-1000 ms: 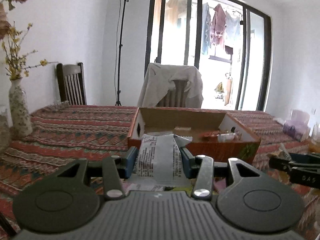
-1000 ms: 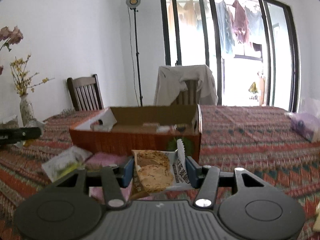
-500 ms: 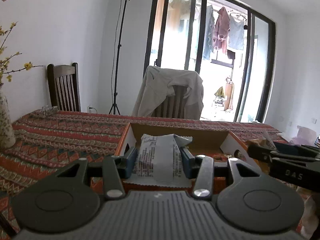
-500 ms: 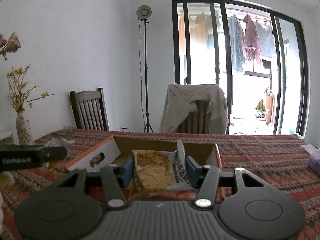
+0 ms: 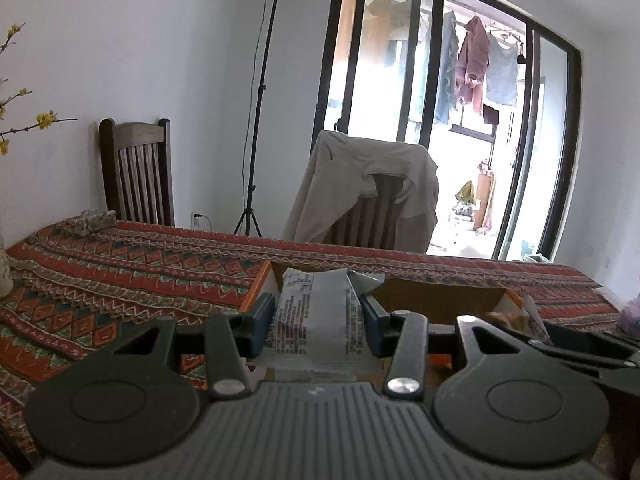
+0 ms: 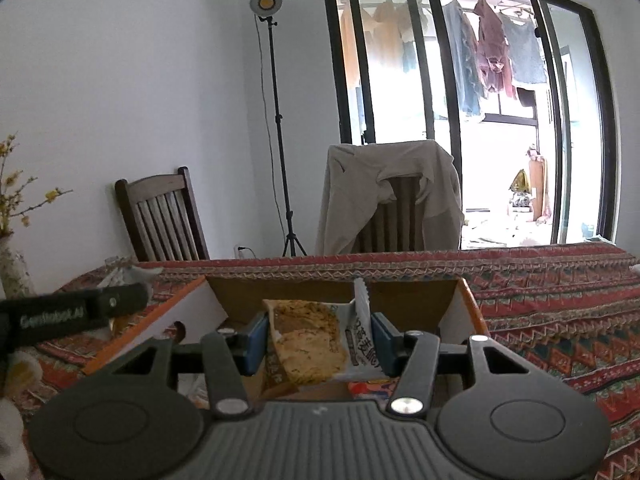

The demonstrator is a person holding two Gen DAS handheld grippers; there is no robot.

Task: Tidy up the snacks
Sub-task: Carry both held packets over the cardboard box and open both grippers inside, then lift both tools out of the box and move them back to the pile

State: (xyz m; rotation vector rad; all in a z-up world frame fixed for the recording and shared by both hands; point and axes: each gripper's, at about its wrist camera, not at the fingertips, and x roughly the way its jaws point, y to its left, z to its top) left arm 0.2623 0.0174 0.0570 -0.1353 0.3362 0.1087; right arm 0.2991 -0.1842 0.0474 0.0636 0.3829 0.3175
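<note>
My left gripper [image 5: 316, 322] is shut on a white snack packet [image 5: 314, 316] with printed text, held above the near left part of an open orange cardboard box [image 5: 436, 300]. In the right wrist view my right gripper [image 6: 318, 338] is shut on a packet showing biscuits [image 6: 308, 340], held over the same box [image 6: 466, 308]. Each gripper shows at the edge of the other's view: the right one as a dark arm [image 5: 592, 346], the left one as a dark bar [image 6: 72, 310]. Little of the box's inside shows.
A patterned red tablecloth [image 5: 132, 264] covers the table. Two wooden chairs [image 5: 138, 172] stand behind it, one draped with a beige jacket [image 5: 364, 188]. A lamp on a tripod [image 5: 260, 120] stands by the wall. A vase with yellow flowers [image 6: 12, 240] sits at the left.
Both grippers have moved forward with their packets, from in front of the box to over it. The loose snacks on the cloth before the box have dropped out of view.
</note>
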